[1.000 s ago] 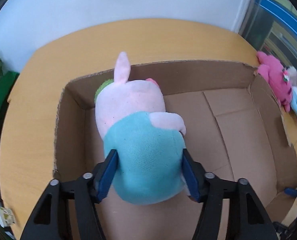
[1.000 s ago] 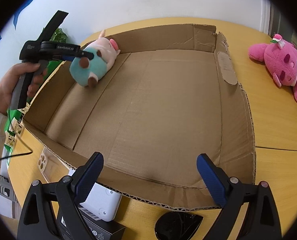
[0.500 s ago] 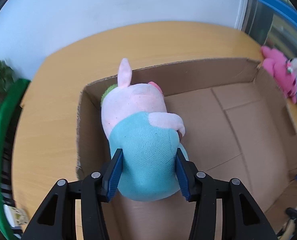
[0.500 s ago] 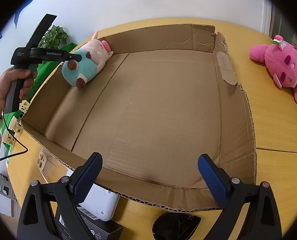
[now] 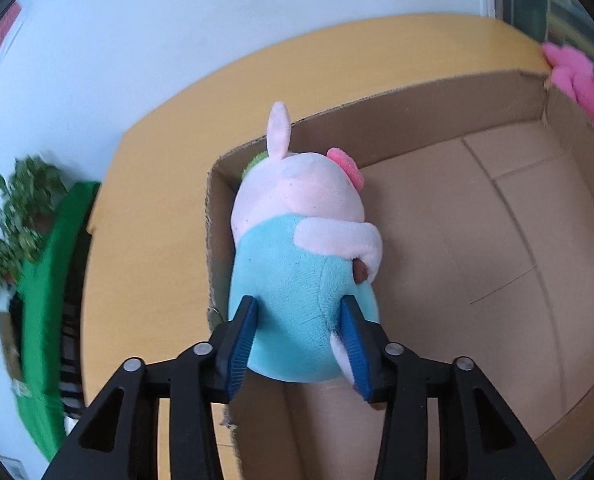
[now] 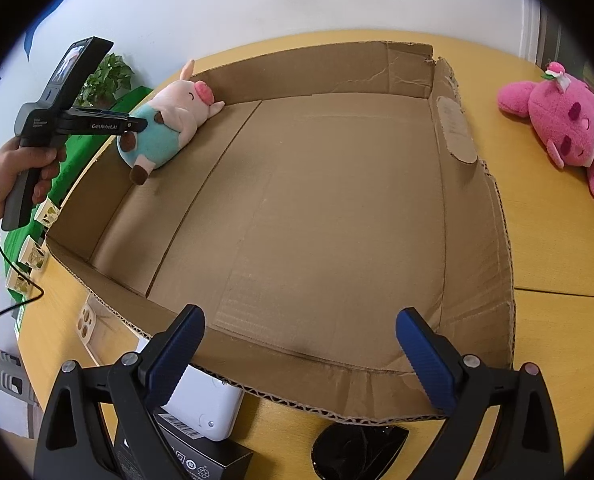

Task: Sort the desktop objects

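Pink pig plush (image 5: 297,216) in teal outfit, clamped by left tongs (image 5: 301,344); right tongs (image 6: 301,344) apart.

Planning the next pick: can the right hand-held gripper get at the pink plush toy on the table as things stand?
Probably yes. The right hand-held gripper is open and empty, and the pink plush toy lies outside the cardboard box on bare table, nothing covering it.

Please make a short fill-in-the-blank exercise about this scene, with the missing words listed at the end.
1. The left gripper is shut on the ____ toy's teal body.
2. The pig toy hangs over a corner of the ____ box.
3. The right gripper is ____, with nothing between its pads.
4. The pink plush lies on the table, ____ the box.

Missing words: pig; cardboard; open; outside
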Tool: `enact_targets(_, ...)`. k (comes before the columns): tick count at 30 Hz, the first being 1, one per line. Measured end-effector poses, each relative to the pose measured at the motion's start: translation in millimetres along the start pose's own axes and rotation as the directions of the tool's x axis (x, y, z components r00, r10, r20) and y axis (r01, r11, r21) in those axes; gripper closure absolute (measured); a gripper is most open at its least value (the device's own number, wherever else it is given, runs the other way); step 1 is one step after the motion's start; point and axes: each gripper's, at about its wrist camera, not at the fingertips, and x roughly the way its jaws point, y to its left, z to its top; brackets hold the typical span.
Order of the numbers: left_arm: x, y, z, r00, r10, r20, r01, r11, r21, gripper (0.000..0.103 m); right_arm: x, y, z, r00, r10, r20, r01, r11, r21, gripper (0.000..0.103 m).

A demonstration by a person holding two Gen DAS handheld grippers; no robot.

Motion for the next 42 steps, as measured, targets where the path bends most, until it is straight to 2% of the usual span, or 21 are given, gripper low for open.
enact_targets(1, -0.3, 0.2, 0.8, 1.000, -0.012, -0.003, 0.012, 1.000, -0.015, 0.052, 0.1, 0.1, 1.1, 1.000, 0.003, -0.003, -0.003, 1.000, 0.001, 0.006)
enact_targets(5, -9.8, 9.5, -3.5, 0.996, -0.084, 0.009, 0.084, 0.994, -0.072, 0.050, -0.7, 0.6, 1.8, 1.000, 0.011, -0.012, -0.011, 1.000, 0.008, 0.006)
enact_targets(8, -34.3, 22.9, -14.3, 0.982, -0.167, 0.090, 0.178, 0.975, -0.131, 0.043, -4.8, 2.3, 4.2, 0.999, 0.031, -0.012, -0.031, 0.999, 0.018, 0.006)
enact_targets(10, -48.6, 38.4, -24.1, 0.974, -0.178, 0.141, 0.199, 0.968, -0.154, 0.034, -9.8, 4.1, 7.6, 0.998, 0.055, -0.007, -0.055, 0.998, 0.025, 0.006)
enact_targets(17, -96.4, 67.4, -70.7, 0.950, -0.167, 0.264, 0.214, 0.963, -0.163, 0.030, -31.9, 24.0, 25.3, 0.994, 0.096, 0.059, -0.096, 0.995, -0.014, 0.006)
enact_targets(19, -104.6, 68.0, -84.6, 0.939, -0.167, 0.300, 0.222, 0.962, -0.157, 0.026, -32.7, 31.8, 27.0, 0.993, 0.098, 0.063, -0.096, 0.995, -0.037, 0.006)
enact_targets(22, -101.5, 61.5, -96.7, 0.931, -0.188, 0.311, 0.239, 0.962, -0.134, 0.020, -24.6, 38.4, 24.7, 0.993, 0.109, 0.040, -0.107, 0.993, -0.044, 0.006)
enact_targets(25, -84.2, 49.6, -104.8, 0.939, -0.208, 0.273, 0.248, 0.961, -0.120, 0.020, -18.9, 44.9, 31.7, 0.992, 0.120, 0.038, -0.119, 0.992, -0.043, 0.006)
enact_targets(27, -72.3, 42.5, -110.4, 0.934, -0.245, 0.258, 0.283, 0.951, -0.121, 0.020, -19.4, 50.5, 45.6, 0.989, 0.135, 0.061, -0.132, 0.990, -0.052, 0.006)
enact_targets(29, -64.9, 32.8, -119.6, 0.916, -0.308, 0.256, 0.344, 0.933, -0.109, 0.020, -15.4, 57.2, 69.5, 0.984, 0.162, 0.074, -0.159, 0.986, -0.044, 0.006)
enact_targets(32, -60.6, 14.4, -130.9, 0.913, -0.322, 0.249, 0.348, 0.935, -0.069, 0.020, 0.4, 73.5, 115.5, 0.971, 0.222, 0.085, -0.219, 0.975, -0.036, 0.006)
enact_targets(35, -51.5, 3.8, -137.3, 0.911, -0.343, 0.228, 0.363, 0.930, -0.053, 0.020, 40.1, 93.8, 163.6, 0.971, 0.236, 0.040, -0.235, 0.972, -0.032, 0.006)
enact_targets(39, -35.8, -0.2, -139.7, 0.907, -0.369, 0.200, 0.391, 0.917, -0.077, 0.020, 103.9, 106.3, 210.2, 0.978, 0.206, -0.009, -0.206, 0.978, 0.027, 0.006)
enact_targets(42, -27.0, -2.1, -140.1, 0.903, -0.383, 0.196, 0.404, 0.911, -0.080, 0.020, 151.0, 103.1, 234.4, 0.989, 0.139, -0.043, -0.135, 0.987, 0.093, 0.006)
